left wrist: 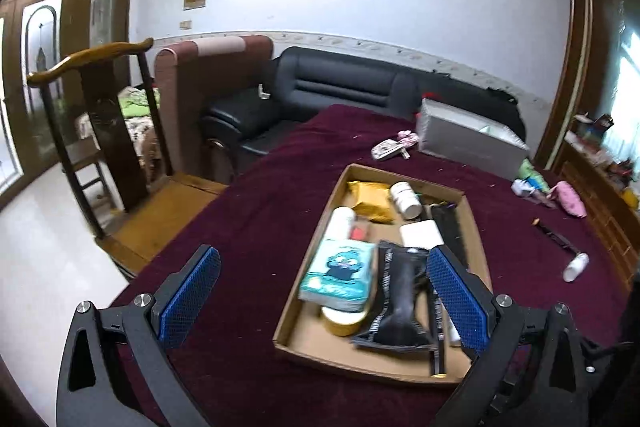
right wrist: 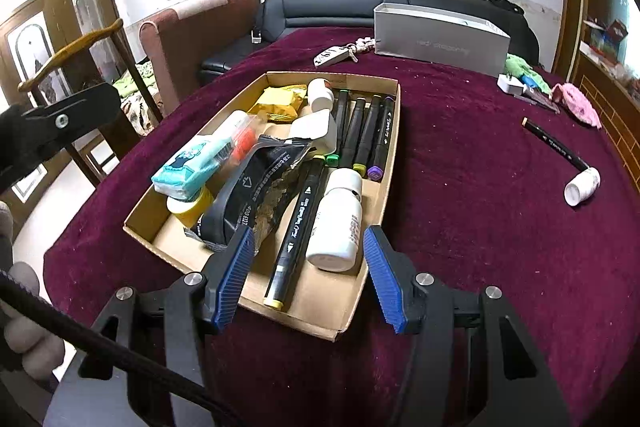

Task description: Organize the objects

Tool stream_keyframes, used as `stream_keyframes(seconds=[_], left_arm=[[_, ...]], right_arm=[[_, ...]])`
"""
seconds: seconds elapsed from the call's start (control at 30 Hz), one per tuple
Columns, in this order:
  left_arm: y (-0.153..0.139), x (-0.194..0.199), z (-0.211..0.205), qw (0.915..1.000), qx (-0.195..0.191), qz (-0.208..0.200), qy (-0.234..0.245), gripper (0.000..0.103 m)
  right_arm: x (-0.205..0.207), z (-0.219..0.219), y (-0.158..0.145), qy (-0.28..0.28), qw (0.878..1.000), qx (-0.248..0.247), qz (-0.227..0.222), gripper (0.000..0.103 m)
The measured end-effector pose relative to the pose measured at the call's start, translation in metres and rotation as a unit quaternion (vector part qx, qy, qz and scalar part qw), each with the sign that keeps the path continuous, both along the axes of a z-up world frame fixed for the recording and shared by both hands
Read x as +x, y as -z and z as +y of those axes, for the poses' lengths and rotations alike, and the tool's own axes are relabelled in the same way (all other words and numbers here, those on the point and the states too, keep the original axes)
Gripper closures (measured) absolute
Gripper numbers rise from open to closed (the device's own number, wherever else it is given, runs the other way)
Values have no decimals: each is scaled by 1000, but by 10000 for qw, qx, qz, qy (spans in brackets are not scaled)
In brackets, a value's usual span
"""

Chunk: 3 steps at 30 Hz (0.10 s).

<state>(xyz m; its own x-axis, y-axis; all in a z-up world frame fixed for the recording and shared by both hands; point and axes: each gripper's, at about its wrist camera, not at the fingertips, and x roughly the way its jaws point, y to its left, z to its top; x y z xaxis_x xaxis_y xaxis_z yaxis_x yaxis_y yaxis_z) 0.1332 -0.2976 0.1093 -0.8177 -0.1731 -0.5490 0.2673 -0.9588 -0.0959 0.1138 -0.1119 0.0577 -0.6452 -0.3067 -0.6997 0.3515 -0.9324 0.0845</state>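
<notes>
Matt cardboard tray [right wrist: 384, 163] on plush maroon cloth [right wrist: 480, 227].

tray [right wrist: 362, 301] on table centre | bottle [right wrist: 338, 221], markers [right wrist: 366, 135] inside | box [right wrist: 440, 37] behind | pencil [right wrist: 554, 145] right

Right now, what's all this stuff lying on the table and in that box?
cardboard tray: 1, brown, middle of table
tissue pack: 1, teal, tray's left side
black pouch: 1, tray middle
markers: about five, black, tray's right side
white bottle: 1, tray's near right
yellow tape roll: 1, under tissue pack
yellow packet: 1, tray's far end
pencil: 1, black, right of tray
grey box: 1, far side
tablecloth: 1, maroon
left gripper: open
right gripper: open
</notes>
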Motion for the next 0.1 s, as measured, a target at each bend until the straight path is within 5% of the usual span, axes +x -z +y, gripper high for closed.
stream_keyframes(seconds=[0.1], left_arm=[[2, 3, 5, 9993, -354, -19, -98, 1]], right_arm=[[2, -4, 0, -60, 10000, 70, 32, 47]])
